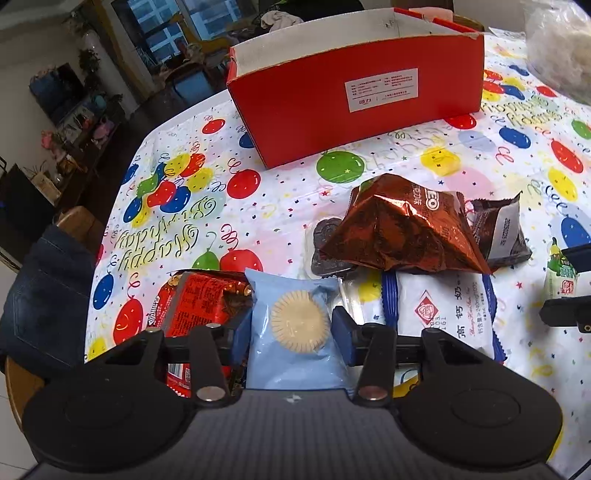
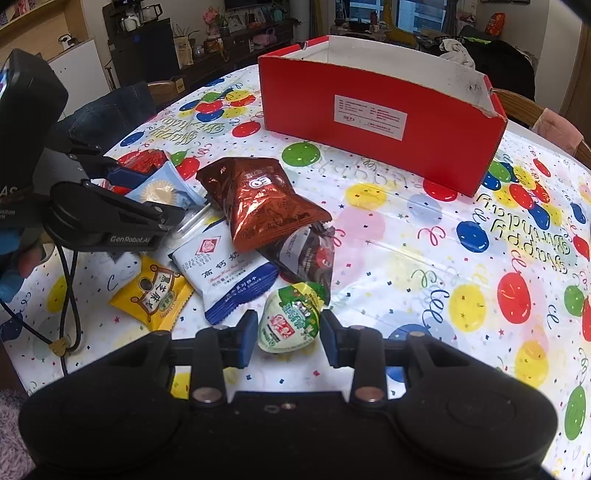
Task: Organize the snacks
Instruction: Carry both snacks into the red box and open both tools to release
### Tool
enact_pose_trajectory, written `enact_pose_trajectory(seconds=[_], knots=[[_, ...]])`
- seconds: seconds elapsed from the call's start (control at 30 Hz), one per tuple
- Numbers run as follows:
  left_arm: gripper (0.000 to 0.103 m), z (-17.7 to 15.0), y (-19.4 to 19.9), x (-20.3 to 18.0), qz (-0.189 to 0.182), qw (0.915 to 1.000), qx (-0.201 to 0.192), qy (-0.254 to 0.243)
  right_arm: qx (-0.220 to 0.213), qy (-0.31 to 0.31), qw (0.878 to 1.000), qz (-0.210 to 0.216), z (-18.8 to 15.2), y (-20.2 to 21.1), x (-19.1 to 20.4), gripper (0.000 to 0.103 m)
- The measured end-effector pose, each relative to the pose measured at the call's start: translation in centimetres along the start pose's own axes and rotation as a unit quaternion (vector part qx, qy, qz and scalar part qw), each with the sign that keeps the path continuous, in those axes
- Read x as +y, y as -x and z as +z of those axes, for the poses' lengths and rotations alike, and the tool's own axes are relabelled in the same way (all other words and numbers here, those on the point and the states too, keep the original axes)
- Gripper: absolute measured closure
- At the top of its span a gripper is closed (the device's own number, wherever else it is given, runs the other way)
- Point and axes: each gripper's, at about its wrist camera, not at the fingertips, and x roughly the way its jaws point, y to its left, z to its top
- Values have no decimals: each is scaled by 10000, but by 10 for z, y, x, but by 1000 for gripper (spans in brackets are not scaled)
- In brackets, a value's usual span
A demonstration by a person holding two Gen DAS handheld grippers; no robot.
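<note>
We see soft daylight from windows [image 1: 159, 26] at top, glare on the crinkled copper-brown foil snack bag [image 1: 402, 225], and bowed, dark fisheye corners.

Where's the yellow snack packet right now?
In the right wrist view, the yellow snack packet lies flat on the balloon tablecloth at lower left, touching the white-and-blue milk packet beside it.

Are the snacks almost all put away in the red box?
Not yet. No snack shows inside the red box. The left gripper straddles the blue cookie packet; the right gripper straddles the green jelly cup. The other packets remain on the tablecloth.
</note>
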Motion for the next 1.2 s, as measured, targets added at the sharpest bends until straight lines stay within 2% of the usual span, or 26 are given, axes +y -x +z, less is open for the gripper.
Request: enact_pose_trajectory(seconds=[0.37, 0.63, 0.87, 1.2], knots=[[58, -1, 19, 22, -442, 9963, -66, 728, -194, -108, 9998, -25, 4, 14, -5, 68], [58, 7, 48, 39, -608, 9915, -347, 1095, -558, -121, 9983, -105, 19, 38, -8, 68], [58, 27, 69, 46, -729, 9879, -666, 1194, -926, -117, 9954, -221, 44, 58, -17, 68], [58, 83, 79, 55, -889, 9822, -1024, 1296, -1365, -1, 9896, -448, 92, 75, -45, 68]])
